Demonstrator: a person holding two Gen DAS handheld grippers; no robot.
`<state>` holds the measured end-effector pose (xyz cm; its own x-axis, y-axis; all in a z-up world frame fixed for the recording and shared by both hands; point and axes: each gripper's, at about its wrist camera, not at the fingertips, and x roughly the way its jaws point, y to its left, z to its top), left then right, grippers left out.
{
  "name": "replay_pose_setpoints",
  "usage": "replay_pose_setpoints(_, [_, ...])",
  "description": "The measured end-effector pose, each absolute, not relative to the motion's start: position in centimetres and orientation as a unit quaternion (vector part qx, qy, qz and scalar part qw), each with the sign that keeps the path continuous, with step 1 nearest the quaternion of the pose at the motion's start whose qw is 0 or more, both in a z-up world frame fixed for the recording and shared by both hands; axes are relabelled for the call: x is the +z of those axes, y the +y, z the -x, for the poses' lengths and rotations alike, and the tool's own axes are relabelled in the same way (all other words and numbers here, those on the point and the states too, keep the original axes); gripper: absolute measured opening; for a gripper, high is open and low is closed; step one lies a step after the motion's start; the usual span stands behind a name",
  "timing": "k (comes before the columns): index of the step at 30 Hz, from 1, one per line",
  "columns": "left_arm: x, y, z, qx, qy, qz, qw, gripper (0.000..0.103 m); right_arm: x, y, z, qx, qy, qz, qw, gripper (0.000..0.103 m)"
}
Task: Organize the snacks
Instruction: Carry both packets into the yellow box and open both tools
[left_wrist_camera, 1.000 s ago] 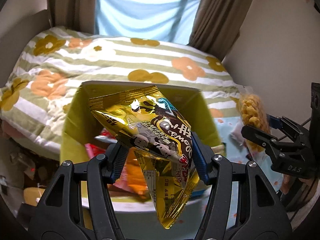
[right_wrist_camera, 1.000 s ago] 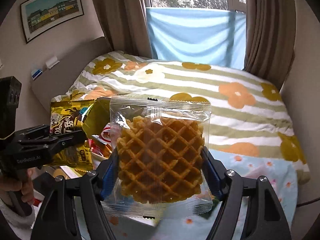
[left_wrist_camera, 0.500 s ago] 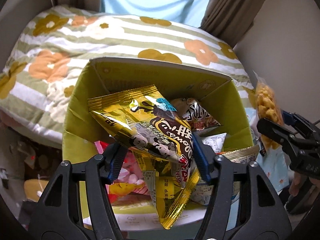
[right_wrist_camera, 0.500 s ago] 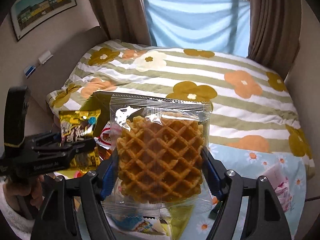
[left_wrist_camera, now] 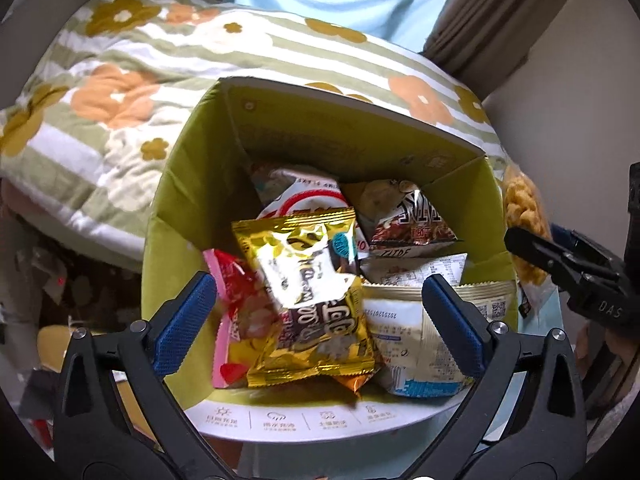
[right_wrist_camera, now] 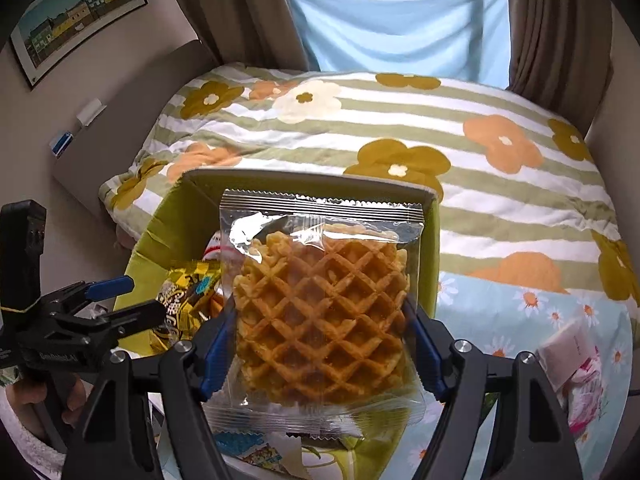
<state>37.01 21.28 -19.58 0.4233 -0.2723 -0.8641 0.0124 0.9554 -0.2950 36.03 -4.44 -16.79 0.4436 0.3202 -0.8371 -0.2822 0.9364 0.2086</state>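
An open cardboard box with a green inside [left_wrist_camera: 192, 200] holds several snack packets. A gold foil snack packet [left_wrist_camera: 310, 300] lies on top of them, free of my left gripper [left_wrist_camera: 320, 304], which is open just above the box. It also shows in the right wrist view [right_wrist_camera: 180, 300]. My right gripper [right_wrist_camera: 320, 328] is shut on a clear-wrapped waffle packet [right_wrist_camera: 320, 312], held upright over the box's near right side [right_wrist_camera: 434, 240]. In the left wrist view the waffle packet [left_wrist_camera: 524, 220] sits at the box's right edge.
The box stands against a bed with a striped floral quilt [right_wrist_camera: 400, 128]. A light blue daisy cloth [right_wrist_camera: 540, 312] lies to the right with a pink and white packet [right_wrist_camera: 576, 364] on it. Curtains and a wall stand behind.
My left gripper opened and the gold packet dropped into the box. Both grippers moved closer over the box; the waffle packet stays gripped.
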Motion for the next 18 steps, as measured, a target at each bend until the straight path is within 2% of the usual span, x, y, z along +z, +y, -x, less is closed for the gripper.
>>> replay_pose_setpoints(11, [-18.5, 21.3, -35.5, -0.075, 0.517, 0.128, 0.843, 0.102, -15.7, -2.9, -36.8, 0.188, 0.493, -0.027, 0.849, 0.074])
replay_pose_setpoints(14, [-18.4, 21.4, -34.9, -0.077, 0.516, 0.135, 0.843, 0.102, -15.6, -2.6, -36.2, 0.187, 0.475, -0.024, 0.860, 0.099])
replay_pose_setpoints(18, [-18.3, 21.6, -33.8, -0.073, 0.517, 0.135, 0.842, 0.102, -15.3, -3.0, -35.3, 0.183, 0.452, -0.023, 0.872, 0.102])
